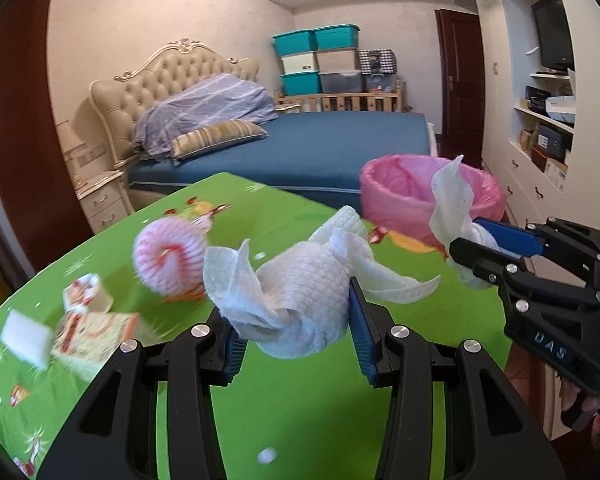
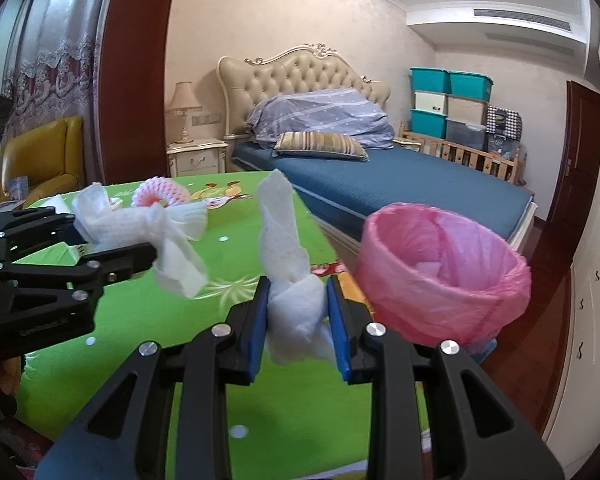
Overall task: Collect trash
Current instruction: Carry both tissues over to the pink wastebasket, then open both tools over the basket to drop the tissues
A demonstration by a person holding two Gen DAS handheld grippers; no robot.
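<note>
My left gripper [image 1: 296, 328] is shut on a crumpled white paper towel [image 1: 300, 280], held above the green table [image 1: 300, 408]. My right gripper [image 2: 298, 308] is shut on a second, twisted paper towel [image 2: 284, 240] that stands up between its blue pads [image 2: 260, 320]. The pink-lined trash bin [image 2: 444, 276] stands just right of the right gripper, off the table's edge. In the left wrist view the right gripper [image 1: 466, 234] holds its towel [image 1: 452, 196] in front of the bin [image 1: 396, 196]. In the right wrist view the left gripper [image 2: 116, 240] shows at the left with its towel [image 2: 140, 220].
A pink foam fruit net [image 1: 168, 256], a small white box [image 1: 88, 298], a printed carton [image 1: 96, 332] and a white foam block [image 1: 26, 338] lie on the table's left part. A blue bed [image 2: 400, 188] stands behind the table. White cabinets [image 2: 592, 320] line the right wall.
</note>
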